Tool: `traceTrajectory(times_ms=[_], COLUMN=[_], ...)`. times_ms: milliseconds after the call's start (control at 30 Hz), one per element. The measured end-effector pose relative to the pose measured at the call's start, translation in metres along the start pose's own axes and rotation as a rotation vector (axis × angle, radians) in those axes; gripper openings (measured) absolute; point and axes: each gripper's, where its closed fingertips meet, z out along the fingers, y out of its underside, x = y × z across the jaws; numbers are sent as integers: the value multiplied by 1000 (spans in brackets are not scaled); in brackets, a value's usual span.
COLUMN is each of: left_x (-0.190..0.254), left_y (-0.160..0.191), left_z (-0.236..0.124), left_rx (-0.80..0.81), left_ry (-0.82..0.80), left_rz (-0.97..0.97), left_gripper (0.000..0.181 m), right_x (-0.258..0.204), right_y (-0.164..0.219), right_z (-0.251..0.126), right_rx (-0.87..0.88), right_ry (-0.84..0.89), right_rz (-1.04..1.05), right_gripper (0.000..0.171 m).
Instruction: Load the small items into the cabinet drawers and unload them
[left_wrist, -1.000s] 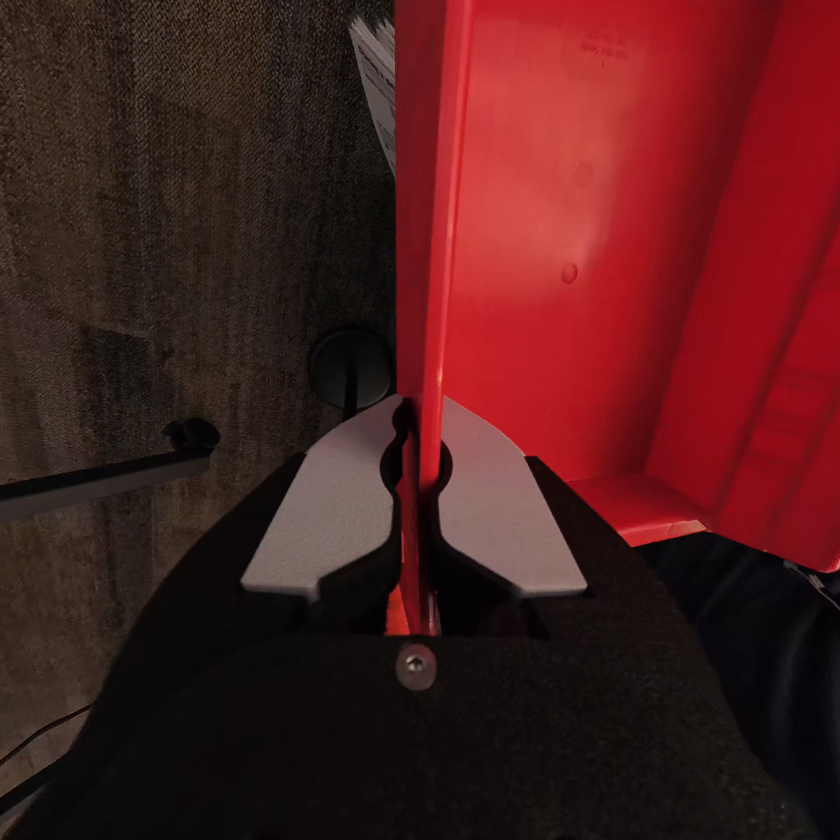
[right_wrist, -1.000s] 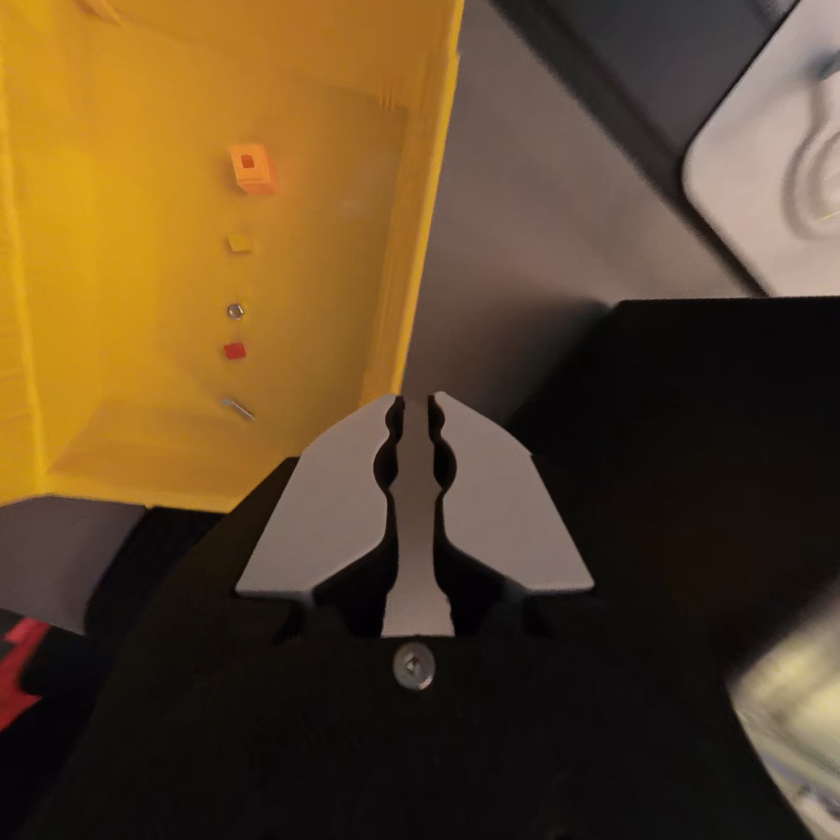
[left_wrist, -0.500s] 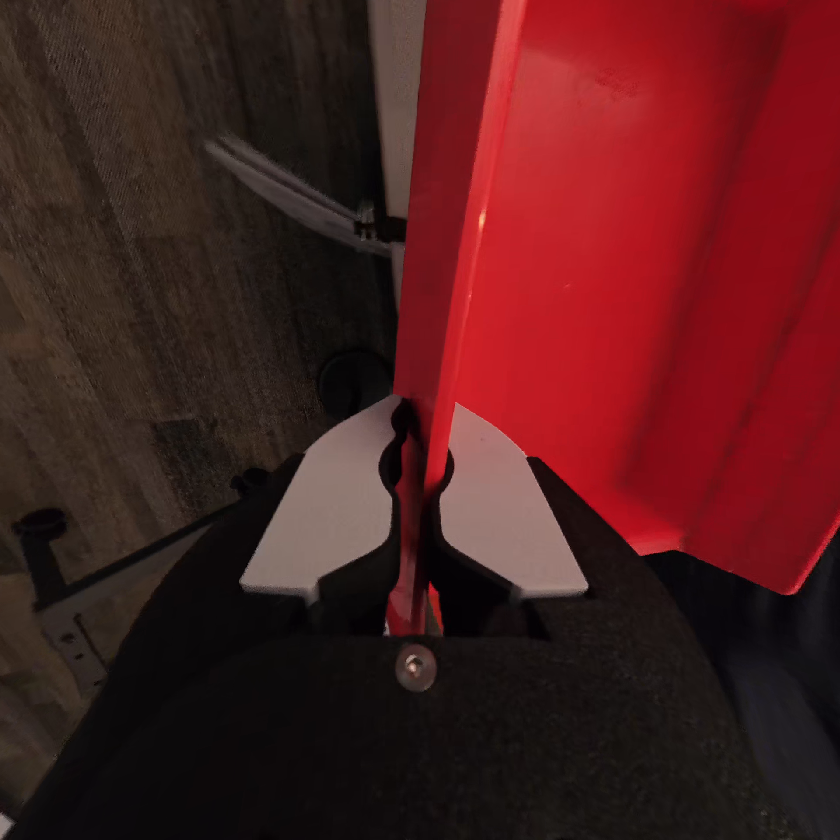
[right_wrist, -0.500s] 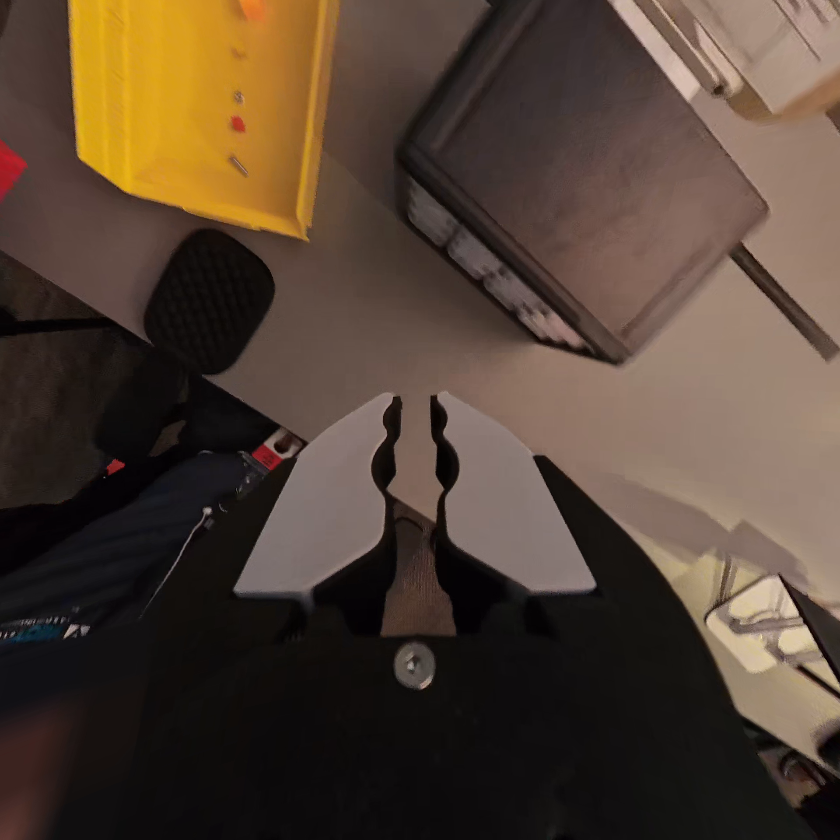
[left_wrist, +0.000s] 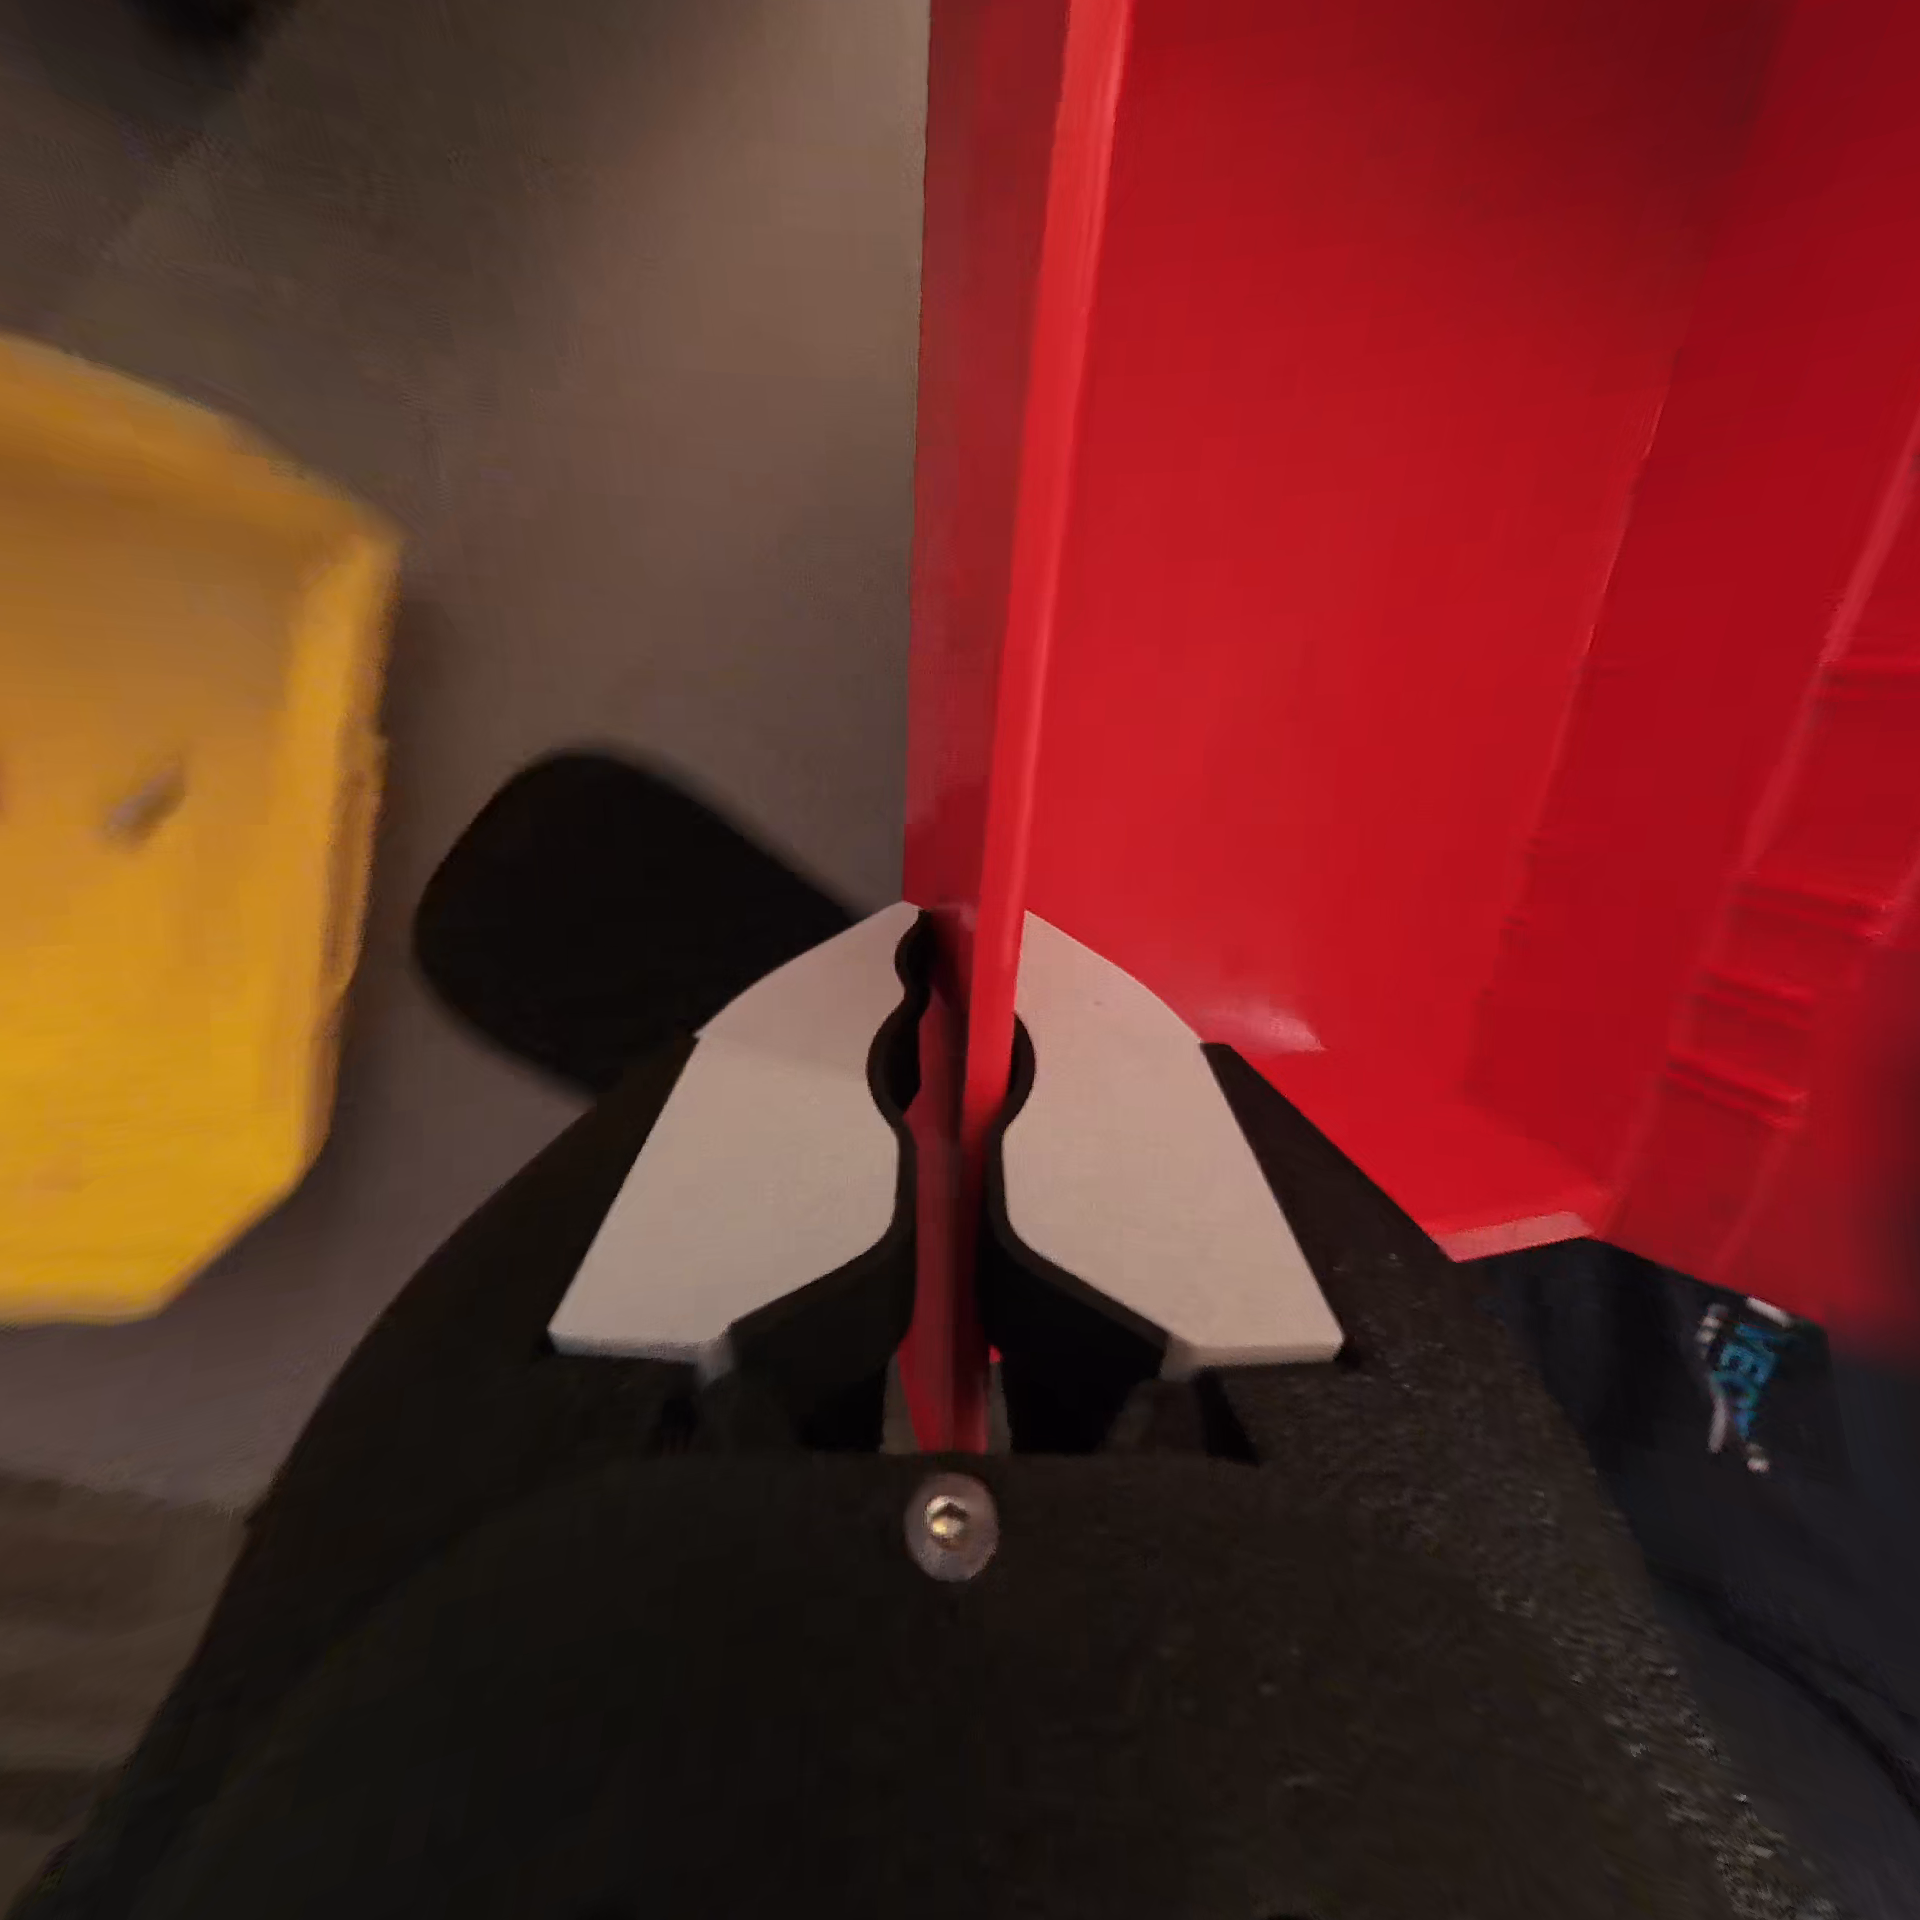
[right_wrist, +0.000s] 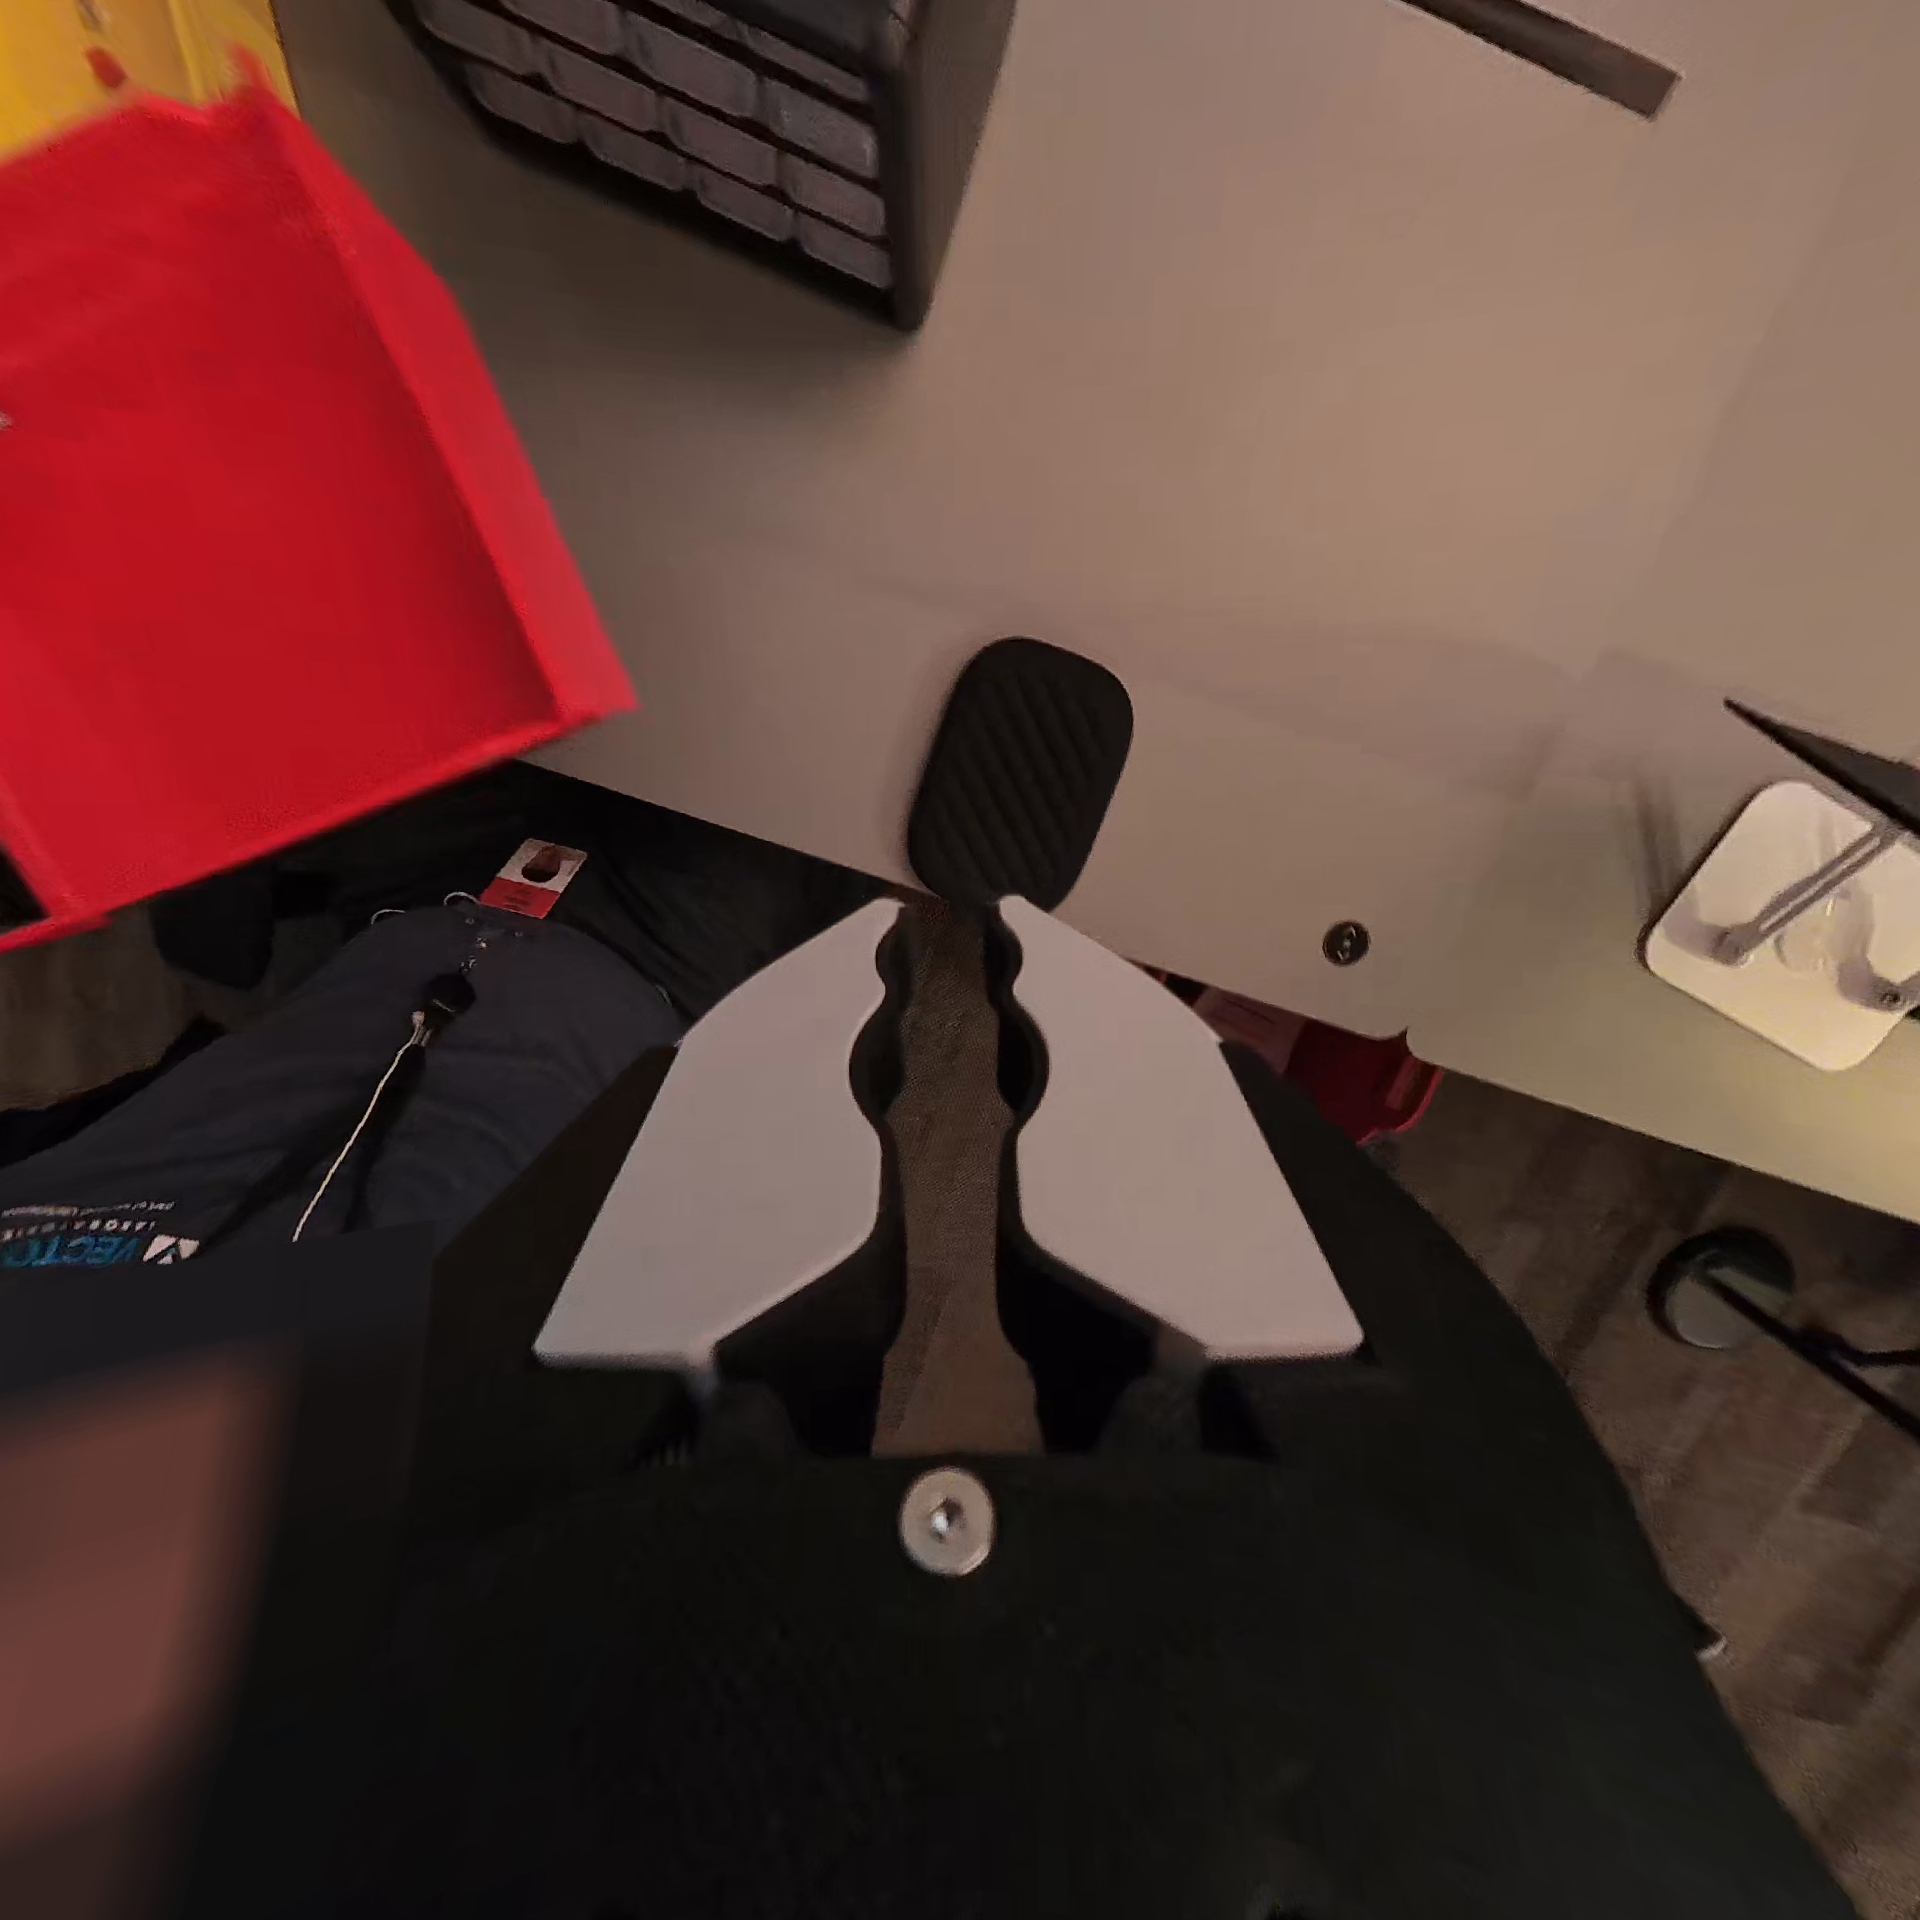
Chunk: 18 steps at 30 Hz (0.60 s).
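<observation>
Swung in over the tabletop: a second back the left view had the red bin against carpet and chair legs, now it hangs above the grey table. Right view has pulled away from the yellow bin and looks down at the table's near edge.

Left gripper (left_wrist: 951, 1023): jaws clamped on the thin side wall of the red bin (left_wrist: 1403, 623), wall edge running deep between them toward the screw. Bin off the table, its interior facing the camera; no contents seen in it. Right view shows the same bin (right_wrist: 239, 499) at upper left, blurred.

Right gripper (right_wrist: 948, 1023): narrow gap between the jaws, nothing in it, carpet showing through.

Just ahead of the right fingertips, black ribbed pad (right_wrist: 1023, 774) on the table (right_wrist: 1299, 436) edge. Beyond the pad, dark drawer cabinet (right_wrist: 748, 135) with rows of small drawers. Yellow bin (left_wrist: 177, 904) lies left of the red one in the left view, a few small items in it, too blurred to name.

Handling, as a guess: red bin is rigid moulded plastic, light, smooth. Held by one wall it may pivot or slip; grip deep on the wall as now, or add the right gripper on the opposite wall.
</observation>
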Motion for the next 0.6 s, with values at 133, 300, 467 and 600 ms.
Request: traceTrajectory(times_ms=[133, 300, 467, 600], left_x=[57, 104, 124, 113], left_y=[-88, -191, -285, -346], left_z=[70, 137, 183, 212], left_rx=[-54, -44, 25, 84], left_ry=[66, 45, 38, -21], left_rz=[130, 215, 125, -17], left_gripper=[6, 7, 8, 8], right_x=[39, 81, 119, 142], right_y=[38, 80, 115, 137], right_z=[-18, -27, -25, -11], right_rx=[42, 72, 96, 96], right_ry=[-6, -2, 6, -12], right_rz=[78, 144, 198, 228], right_gripper=[14, 14, 14, 14])
